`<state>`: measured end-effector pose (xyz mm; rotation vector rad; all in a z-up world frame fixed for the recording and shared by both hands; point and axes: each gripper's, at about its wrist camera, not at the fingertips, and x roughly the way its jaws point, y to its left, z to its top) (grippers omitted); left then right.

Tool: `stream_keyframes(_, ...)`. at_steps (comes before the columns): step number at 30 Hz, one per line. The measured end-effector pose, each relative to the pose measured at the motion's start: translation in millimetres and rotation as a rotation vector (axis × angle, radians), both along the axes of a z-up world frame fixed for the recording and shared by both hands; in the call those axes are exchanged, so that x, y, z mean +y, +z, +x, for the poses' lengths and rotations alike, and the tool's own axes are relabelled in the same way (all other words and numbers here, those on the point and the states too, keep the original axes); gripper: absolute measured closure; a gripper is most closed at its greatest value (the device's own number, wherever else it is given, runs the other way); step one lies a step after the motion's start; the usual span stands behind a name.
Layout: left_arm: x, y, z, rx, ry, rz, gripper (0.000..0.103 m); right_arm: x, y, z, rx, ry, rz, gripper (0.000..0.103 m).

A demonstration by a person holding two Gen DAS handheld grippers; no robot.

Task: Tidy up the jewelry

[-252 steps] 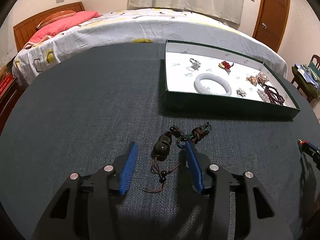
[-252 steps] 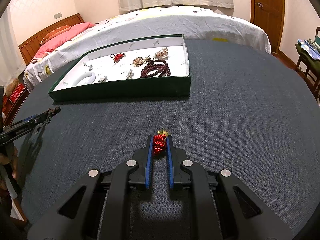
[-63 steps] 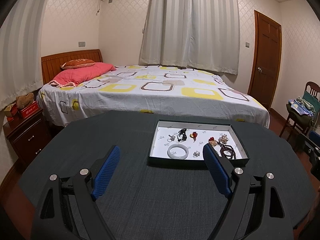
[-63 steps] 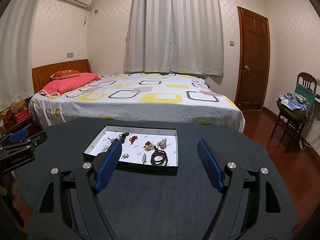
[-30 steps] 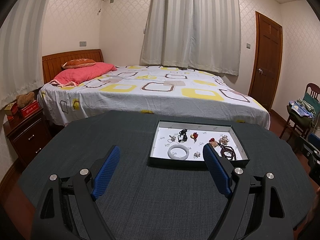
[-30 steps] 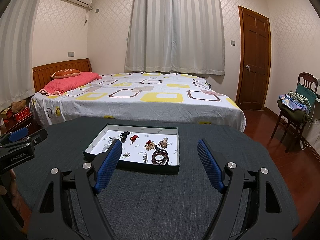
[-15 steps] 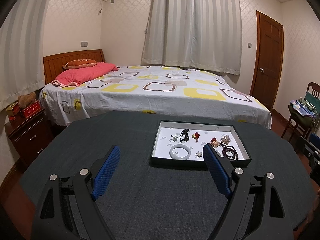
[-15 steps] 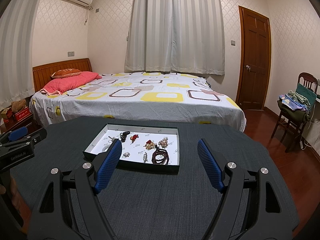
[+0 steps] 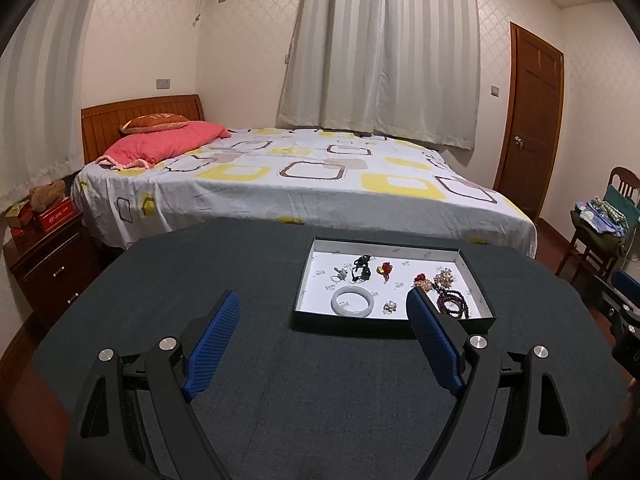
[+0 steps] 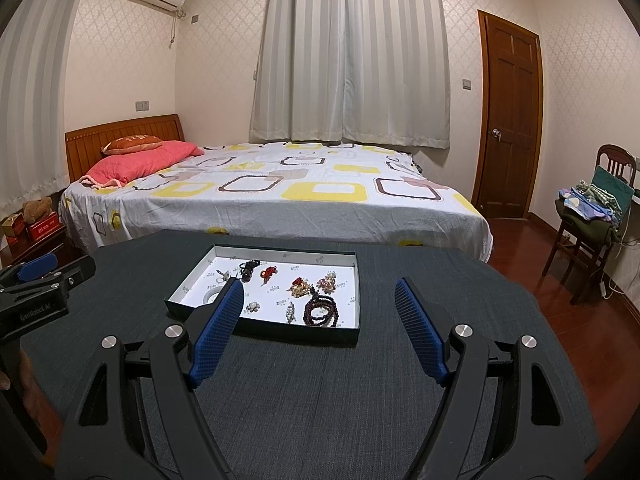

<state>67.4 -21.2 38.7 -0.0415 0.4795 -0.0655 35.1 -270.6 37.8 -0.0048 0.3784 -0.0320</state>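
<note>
Both grippers are up and back now, empty, jaws spread wide. Eight seconds ago the left gripper [image 9: 324, 310] straddled a dark beaded charm on the cloth and the right gripper [image 10: 320, 298] pinched a red knot; both pieces now lie in the tray [image 9: 394, 326]. Nearest, bare dark table [image 9: 280, 400] stretches under the fingers, with room all round. At twelve o'clock sits the tray: white bangle [image 9: 353, 301] at its near edge, dark bead bracelet [image 9: 452, 303] toward two o'clock, dark charm [image 9: 362, 266] and red knot [image 9: 385, 269] deeper in. Beyond the table's far rim runs the bed [image 9: 304, 184], with a chair [image 10: 592, 220] out at three o'clock.
</note>
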Motion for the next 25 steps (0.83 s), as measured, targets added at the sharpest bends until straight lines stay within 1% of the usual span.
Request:
stream_keyframes(5, 0, -2, 0, -0.008, 0.017, 0.010, 0.017, 3, -6, 0, 0.004, 0.001, 0.000, 0.027)
stream_keyframes(11, 3, -5, 3, 0.008, 0.011, -0.022, 0.017, 3, -8, 0, 0.007, 0.003, 0.001, 0.027)
stream_keyframes(17, 1, -10, 5, 0.010, 0.002, 0.009, 0.017, 2, -12, 0, 0.014, -0.002, 0.003, 0.027)
stream_keyframes(21, -2, -19, 10, 0.042, 0.010, 0.048, 0.017, 0, -15, 4, 0.025, -0.008, 0.007, 0.027)
stream_keyframes(25, 3, -28, 20, 0.068, 0.024, 0.053, 0.017, -7, -19, 10, 0.031, -0.022, 0.003, 0.026)
